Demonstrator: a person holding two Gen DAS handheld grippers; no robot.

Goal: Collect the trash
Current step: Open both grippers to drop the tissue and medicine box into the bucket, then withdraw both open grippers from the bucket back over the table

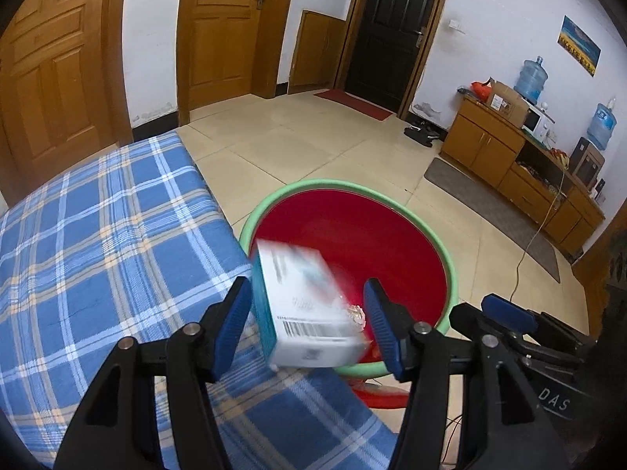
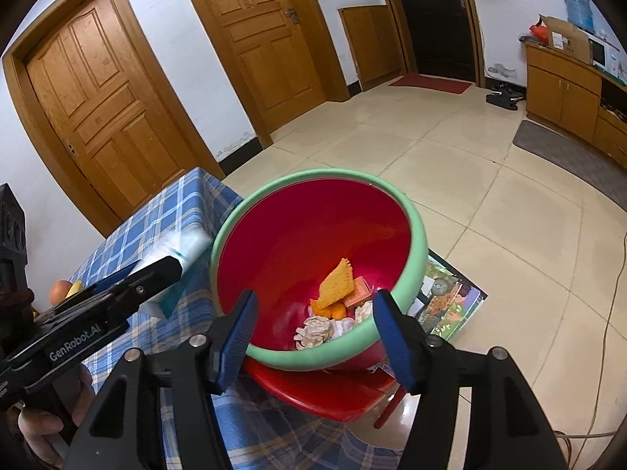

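The white cardboard box (image 1: 309,305) with the barcode sits between the two blue pads of the left gripper (image 1: 307,327). It looks blurry, and there is a gap on each side, so the pads do not seem to press on it. The jaws stand about half open, and I think the box is loose and dropping toward the red bin (image 1: 352,243) with the green rim, right at its near edge.

The box looks light and stiff (thin card, maybe empty). It would crush if squeezed hard. A good place to hold it is across its two long flat sides, near the middle.

The right gripper (image 2: 311,333) is also about half open and holds nothing. It hangs over the near rim of the bin.

Inside the bin lie crumpled paper (image 2: 313,331), an orange cracker (image 2: 335,284) and some orange bits. The bin stands on a red stool (image 2: 313,391), close beside the table with the blue checked cloth (image 1: 98,235).

The bin's rim touches the table edge, so the box could hit the rim and bounce back onto the cloth. A picture book (image 2: 450,301) lies on the tiled floor (image 1: 294,145) under the bin. Some fruit (image 2: 64,290) sits far back on the table, out of the way.
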